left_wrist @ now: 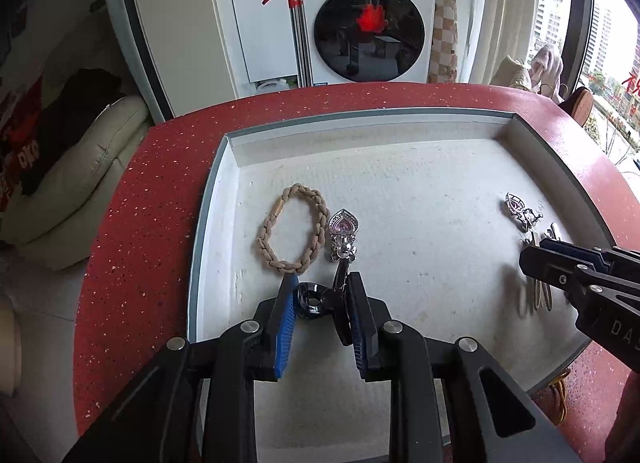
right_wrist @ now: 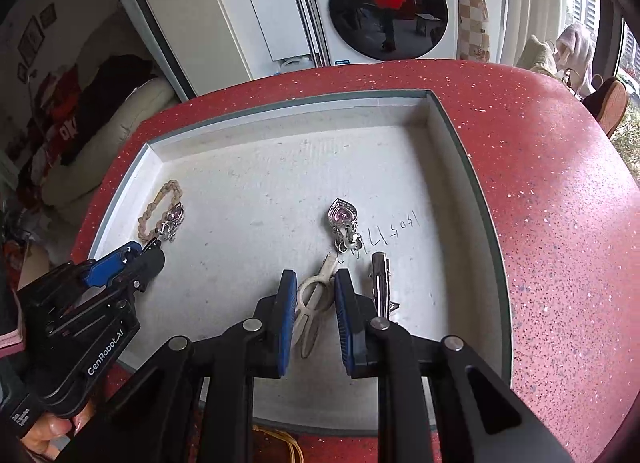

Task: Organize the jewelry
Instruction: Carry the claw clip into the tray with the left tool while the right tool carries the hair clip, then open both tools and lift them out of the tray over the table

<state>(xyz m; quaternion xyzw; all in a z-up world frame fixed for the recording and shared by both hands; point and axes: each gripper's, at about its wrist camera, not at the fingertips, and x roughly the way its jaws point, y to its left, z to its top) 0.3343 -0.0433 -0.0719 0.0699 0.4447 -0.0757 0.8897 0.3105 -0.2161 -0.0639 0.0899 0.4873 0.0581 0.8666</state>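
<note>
- Left gripper fingers clamped on black hair clip, over white tray on red counter.
- Right gripper fingers clamped on cream hair clip, inside tray.

The washing machine behind the table carries the brand "Panasonic" in grey letters above its round door, readable in the left wrist view and partly cut off at the top edge of the right wrist view. The left gripper shows "GenRobot.AI" in white along its black body, while the right gripper shows only "DA" before the frame cuts it off. On the tray floor sits a dark handwritten scribble, too loose to read for certain.
</note>
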